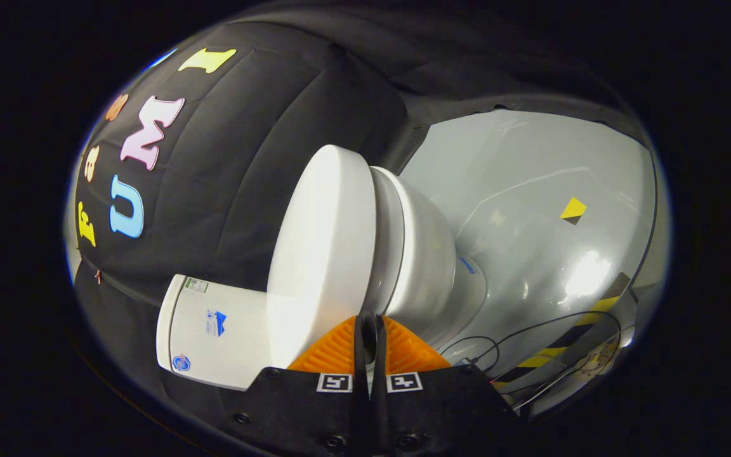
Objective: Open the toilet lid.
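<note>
I see my gripper [368,330] with jaws nearly closed, holding nothing, at the lid [321,254] edge; the lid's flat face points away from the bowl [419,254], toward the tank [213,330].

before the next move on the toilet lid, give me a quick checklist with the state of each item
1. Gripper fingers nearly together, a thin gap between them: ok.
2. Fingers pinching the toilet lid edge: cannot tell, the contact point is hidden behind the fingers.
3. Lid parted from the seat: cannot tell, only a seam shows between them.
4. Tank sits behind the lid, room to swing back: cannot tell.
5. Cables on the floor lie beside the bowl, apart from the lid: ok.
</note>
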